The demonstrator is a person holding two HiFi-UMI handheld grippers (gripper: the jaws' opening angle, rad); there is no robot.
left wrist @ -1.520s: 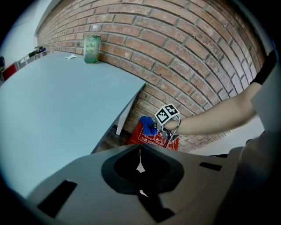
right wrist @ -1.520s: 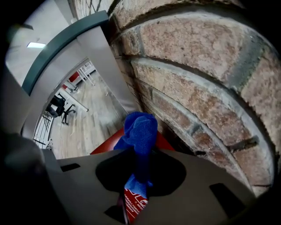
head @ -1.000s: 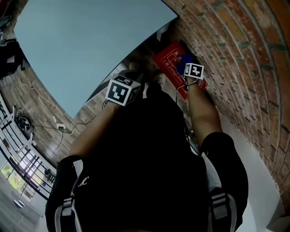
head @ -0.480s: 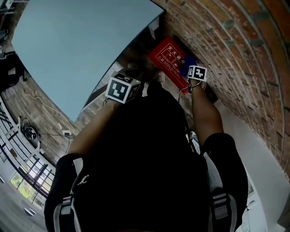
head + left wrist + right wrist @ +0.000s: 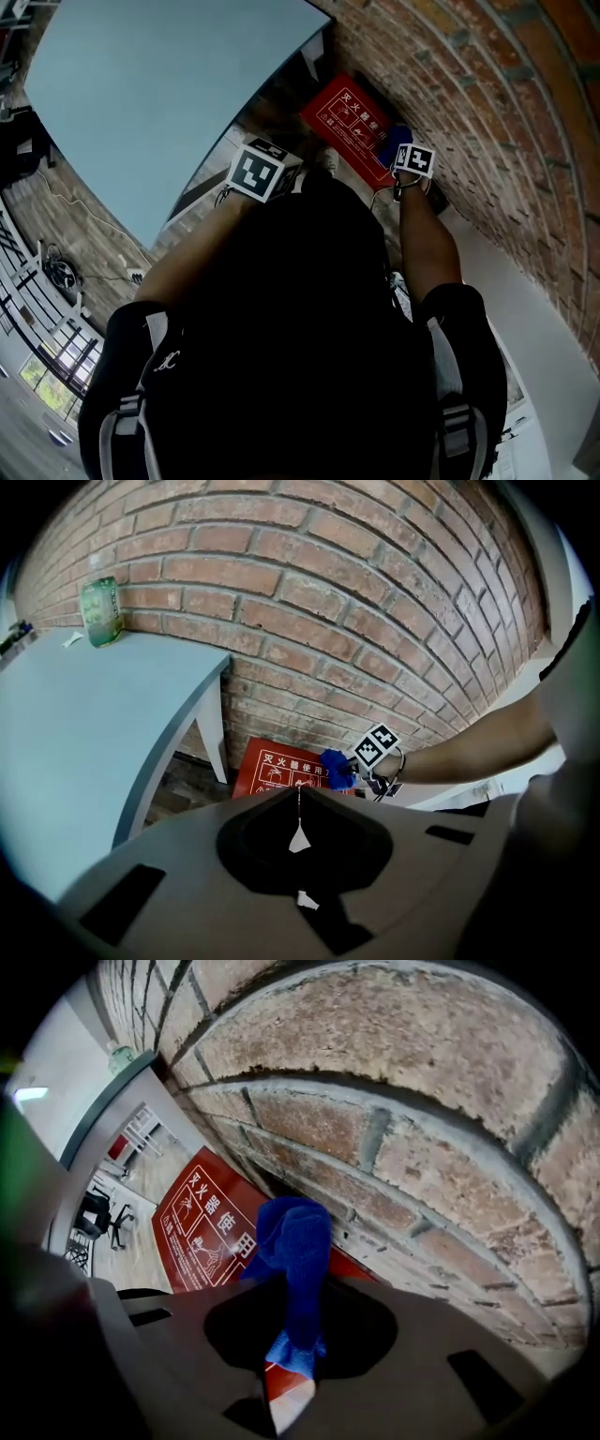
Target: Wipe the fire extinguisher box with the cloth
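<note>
1. Reaching down to the red fire extinguisher box (image 5: 345,114), which stands at the foot of the brick wall (image 5: 487,94) just beside a pale blue table (image 5: 169,94), a person brings a blue cloth (image 5: 295,1241) to the box's edge nearest the wall.
2. Clamped in the right gripper (image 5: 291,1358), the cloth is pinched by its lower tail between jaws closed tight on it, and its bunched wad stands out ahead of them over the box's rim.
3. Held back from the box, the left gripper (image 5: 298,829) has its 2 jaws pressed together with nothing between them and takes no part in the wipe.
4. Wiping well here likely means pressing the wad flat on the printed red face and sweeping it in long, overlapping passes away from the wall.
5. Because so little cloth sits in the jaws, a hard drag across rough brick could pull it free, so a light, even pressure seems the safer course.
</note>
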